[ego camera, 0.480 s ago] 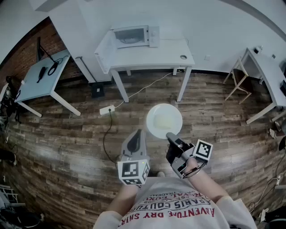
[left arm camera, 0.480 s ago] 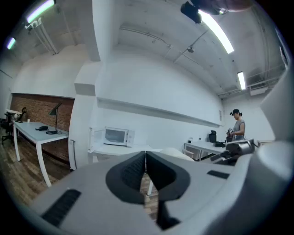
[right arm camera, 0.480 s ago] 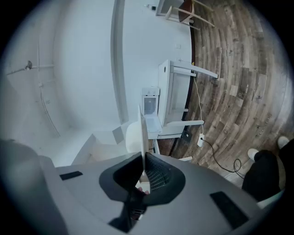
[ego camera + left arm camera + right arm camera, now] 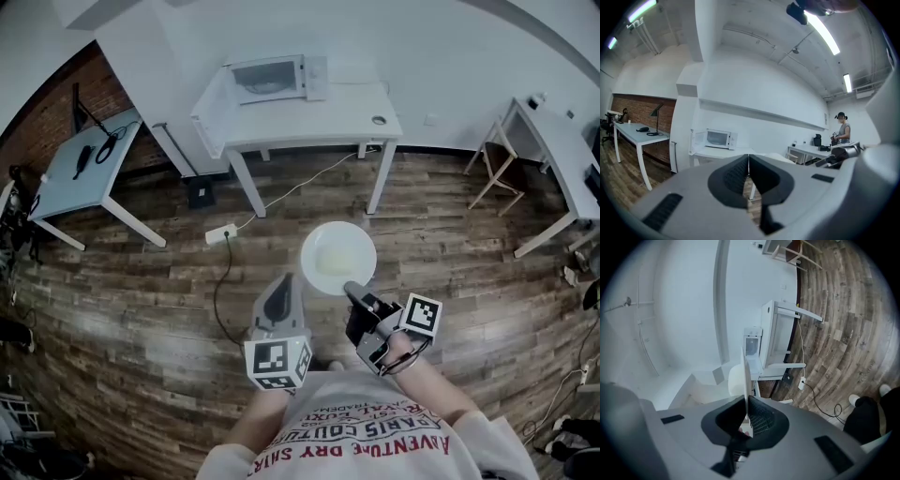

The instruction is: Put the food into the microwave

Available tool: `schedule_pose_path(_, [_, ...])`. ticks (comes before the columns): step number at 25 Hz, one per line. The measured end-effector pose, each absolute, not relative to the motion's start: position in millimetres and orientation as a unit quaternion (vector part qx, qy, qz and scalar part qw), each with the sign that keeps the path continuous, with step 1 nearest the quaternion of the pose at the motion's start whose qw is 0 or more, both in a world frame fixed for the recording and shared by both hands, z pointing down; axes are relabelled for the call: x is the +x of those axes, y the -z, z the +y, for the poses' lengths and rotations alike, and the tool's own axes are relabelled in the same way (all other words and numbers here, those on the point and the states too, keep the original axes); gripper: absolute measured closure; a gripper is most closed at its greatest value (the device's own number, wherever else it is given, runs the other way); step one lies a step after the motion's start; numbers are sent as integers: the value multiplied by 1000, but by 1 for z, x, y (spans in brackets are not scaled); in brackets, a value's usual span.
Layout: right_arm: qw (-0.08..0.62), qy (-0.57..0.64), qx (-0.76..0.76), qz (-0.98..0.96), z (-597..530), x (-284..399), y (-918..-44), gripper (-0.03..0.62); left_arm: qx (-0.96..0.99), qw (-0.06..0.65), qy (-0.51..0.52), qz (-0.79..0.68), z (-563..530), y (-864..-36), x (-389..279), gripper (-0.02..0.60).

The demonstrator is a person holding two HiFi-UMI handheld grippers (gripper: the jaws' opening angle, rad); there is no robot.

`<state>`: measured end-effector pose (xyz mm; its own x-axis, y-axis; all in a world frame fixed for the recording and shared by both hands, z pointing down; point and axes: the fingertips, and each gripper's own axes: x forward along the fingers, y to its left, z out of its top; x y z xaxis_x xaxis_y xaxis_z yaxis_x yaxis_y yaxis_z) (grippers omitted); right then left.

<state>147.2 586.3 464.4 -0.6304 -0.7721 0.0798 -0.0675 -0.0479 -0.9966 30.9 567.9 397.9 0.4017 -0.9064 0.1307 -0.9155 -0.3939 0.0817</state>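
A white plate (image 4: 349,240) with a pale portion of food (image 4: 332,260) is carried level above the wooden floor in the head view. My right gripper (image 4: 351,288) is shut on the plate's near rim; in the right gripper view the plate (image 4: 744,373) shows edge-on, rising from between the jaws of that gripper (image 4: 746,414). My left gripper (image 4: 280,294) hangs beside the plate, a little to its left, shut and empty (image 4: 748,162). Ahead, the white microwave (image 4: 271,78) stands on a white table (image 4: 349,114) with its door (image 4: 213,110) swung open to the left.
A grey desk (image 4: 80,164) with a lamp stands at the left by a brick wall. More white tables (image 4: 562,150) are at the right. A power strip and cable (image 4: 223,246) lie on the floor before the microwave table. A person (image 4: 842,131) stands far off to the right.
The room has slid slightly leftward in the head view. Both grippers and the plate keep the same arrangement.
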Motion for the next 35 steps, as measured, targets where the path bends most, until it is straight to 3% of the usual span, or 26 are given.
schedule_pose_path(12, [288, 643, -328, 629, 575, 148, -471, 572, 835, 78, -32, -544, 559, -412, 30, 574])
schedule_pose_path(25, [312, 627, -360, 616, 442, 112, -453, 572, 860, 83, -24, -503, 408, -392, -7, 574])
schedule_pose_path(35, [349, 612, -372, 605, 306, 45, -433, 572, 880, 61, -36, -469, 272, -371, -72, 574])
